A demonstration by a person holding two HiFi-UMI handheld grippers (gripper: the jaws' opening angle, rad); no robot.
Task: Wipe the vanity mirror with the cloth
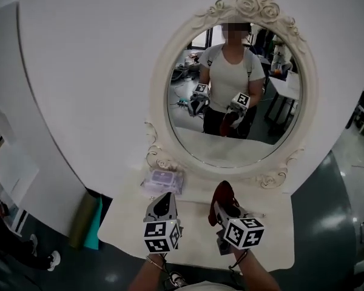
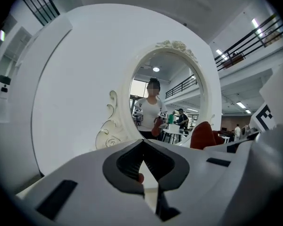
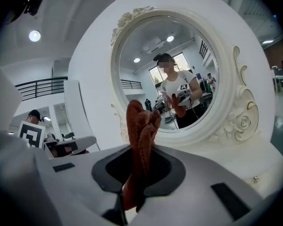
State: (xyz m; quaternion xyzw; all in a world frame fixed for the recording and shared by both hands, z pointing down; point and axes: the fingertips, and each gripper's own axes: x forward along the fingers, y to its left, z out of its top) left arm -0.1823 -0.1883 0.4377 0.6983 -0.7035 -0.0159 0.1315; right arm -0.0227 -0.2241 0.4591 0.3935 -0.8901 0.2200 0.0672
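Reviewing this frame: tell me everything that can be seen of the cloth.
The cloth is rust-red with a nubby, terry-like look, bunched into an upright wad. The right gripper is shut on its lower part, so its folds stick out past the jaws. It is held above the white vanity top, in front of the oval mirror and short of the glass, which reflects it.

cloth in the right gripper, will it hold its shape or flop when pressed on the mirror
Probably soft and floppy: the cloth is bunched in folds where the right gripper pinches it. The tuft stands above the jaws, so it may have some body, yet should flatten against the mirror. Its fuzzy weave looks unlikely to slip out.
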